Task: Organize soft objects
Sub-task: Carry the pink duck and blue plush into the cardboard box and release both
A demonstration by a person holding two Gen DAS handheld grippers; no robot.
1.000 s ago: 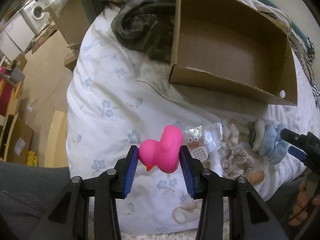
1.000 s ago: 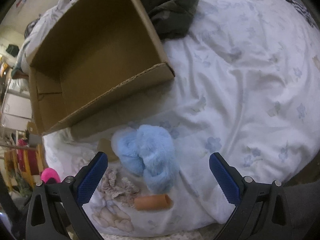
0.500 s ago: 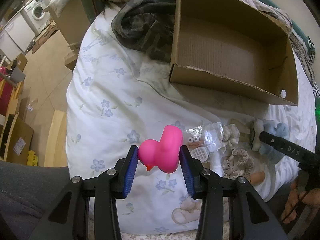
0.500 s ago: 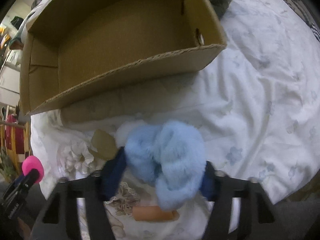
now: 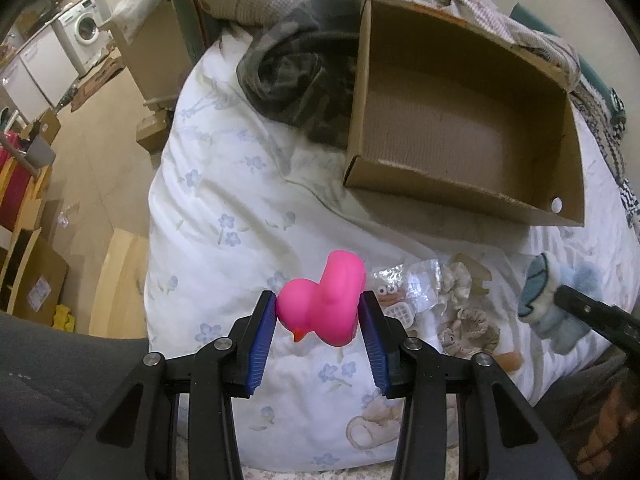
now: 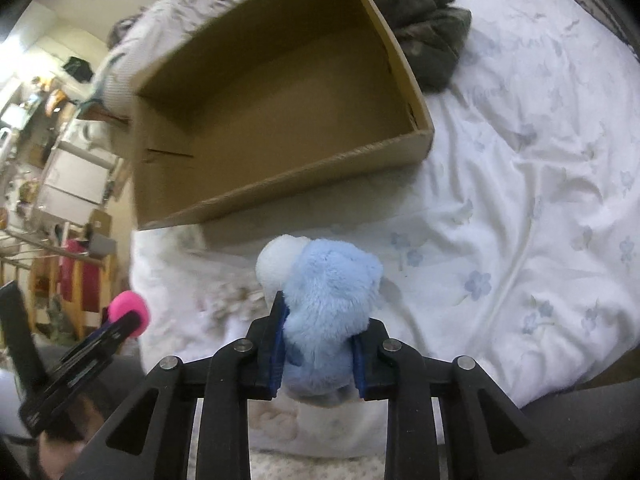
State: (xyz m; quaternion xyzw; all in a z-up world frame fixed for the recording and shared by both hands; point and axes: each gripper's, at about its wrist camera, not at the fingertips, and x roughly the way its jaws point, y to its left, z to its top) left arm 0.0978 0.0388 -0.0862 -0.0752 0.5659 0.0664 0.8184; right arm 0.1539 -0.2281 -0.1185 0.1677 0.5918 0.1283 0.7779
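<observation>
A pink rubber duck (image 5: 324,304) sits squeezed between the blue pads of my left gripper (image 5: 318,322), held above the white flowered duvet (image 5: 248,216). My right gripper (image 6: 318,344) is closing its jaws on a fluffy light-blue plush toy (image 6: 328,300) and holds it lifted off the bed; the toy (image 5: 556,308) also shows at the right of the left wrist view. An open, bare cardboard box (image 5: 460,120) lies on the bed beyond both grippers. The duck (image 6: 128,312) peeks in at the left of the right wrist view.
Beige scrunchies (image 5: 468,320), a clear packet with a small toy (image 5: 396,292) and an orange tube (image 5: 508,360) lie on the duvet between the grippers. A dark camouflage garment (image 5: 296,72) is bunched left of the box. The bed's left edge drops to a floor with boxes.
My right gripper went from wide open above the blue plush to shut on it and raised it off the bed. The left gripper kept still with the duck.
</observation>
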